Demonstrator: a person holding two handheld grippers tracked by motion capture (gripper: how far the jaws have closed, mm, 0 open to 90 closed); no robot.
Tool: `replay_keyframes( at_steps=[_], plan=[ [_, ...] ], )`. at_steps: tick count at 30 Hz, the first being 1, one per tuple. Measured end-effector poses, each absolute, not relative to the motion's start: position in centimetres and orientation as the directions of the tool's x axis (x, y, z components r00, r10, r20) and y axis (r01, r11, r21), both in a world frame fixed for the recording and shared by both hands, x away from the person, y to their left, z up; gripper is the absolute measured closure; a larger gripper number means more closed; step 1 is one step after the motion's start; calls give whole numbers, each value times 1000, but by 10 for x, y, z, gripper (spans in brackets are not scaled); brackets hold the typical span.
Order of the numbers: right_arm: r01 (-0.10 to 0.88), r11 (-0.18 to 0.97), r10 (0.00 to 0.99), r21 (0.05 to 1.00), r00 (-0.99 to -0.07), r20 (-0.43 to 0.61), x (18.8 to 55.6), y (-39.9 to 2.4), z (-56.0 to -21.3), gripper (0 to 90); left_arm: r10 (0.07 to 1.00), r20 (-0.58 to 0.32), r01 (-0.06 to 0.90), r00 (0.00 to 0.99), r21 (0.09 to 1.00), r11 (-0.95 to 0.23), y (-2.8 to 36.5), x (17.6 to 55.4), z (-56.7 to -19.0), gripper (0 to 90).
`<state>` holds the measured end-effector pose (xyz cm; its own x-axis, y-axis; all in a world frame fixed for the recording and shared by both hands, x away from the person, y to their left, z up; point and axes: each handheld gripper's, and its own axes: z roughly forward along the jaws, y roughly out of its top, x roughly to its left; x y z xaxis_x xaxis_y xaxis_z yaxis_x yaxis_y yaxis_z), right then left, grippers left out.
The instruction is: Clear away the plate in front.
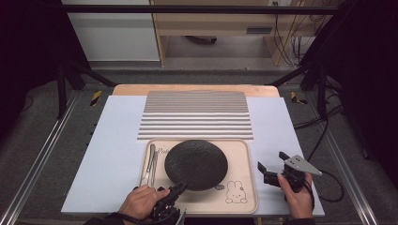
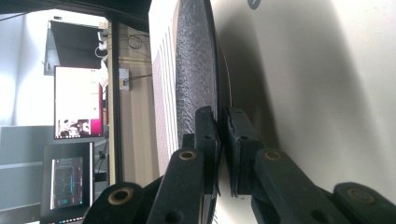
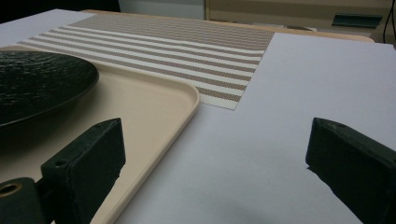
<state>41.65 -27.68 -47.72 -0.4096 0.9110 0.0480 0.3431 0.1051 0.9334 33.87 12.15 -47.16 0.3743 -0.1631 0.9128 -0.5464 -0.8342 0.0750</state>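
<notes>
My left gripper (image 1: 179,189) pinches the near rim of the round black bumpy plate (image 1: 196,164) on the beige plastic tray (image 1: 244,187), so I can lift it; my right gripper (image 1: 272,166) waits wide open beside the tray

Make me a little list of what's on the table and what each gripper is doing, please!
held thing: black plate, its near rim pinched between the jaws
left gripper: shut on the plate's rim
right gripper: open, nothing between its jaws, beside the tray over the grey sheet
tray: beige, with a bunny drawing; the plate is over it
cutlery: metal pieces lying along the tray's left side
striped mat: beyond the tray, nothing on it
grey sheet: covers the tabletop under everything
</notes>
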Motion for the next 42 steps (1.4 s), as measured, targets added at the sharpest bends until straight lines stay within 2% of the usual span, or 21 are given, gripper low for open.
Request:
replay_keyframes(
  at_steps=[12, 19, 42],
  plan=[
    [341, 110, 911, 934, -409, 42, 416, -277, -477, 50, -176, 906, -551, 385, 72, -831, 123, 334, -478, 849],
    [341, 117, 910, 933, -413, 37, 417, -276, -478, 50, -230, 881, -552, 414, 42, -833, 123, 334, -482, 876],
    [364, 132, 909, 922, -415, 34, 418, -274, -480, 55, -204, 867, -526, 454, 76, -847, 131, 338, -483, 861]
  ],
)
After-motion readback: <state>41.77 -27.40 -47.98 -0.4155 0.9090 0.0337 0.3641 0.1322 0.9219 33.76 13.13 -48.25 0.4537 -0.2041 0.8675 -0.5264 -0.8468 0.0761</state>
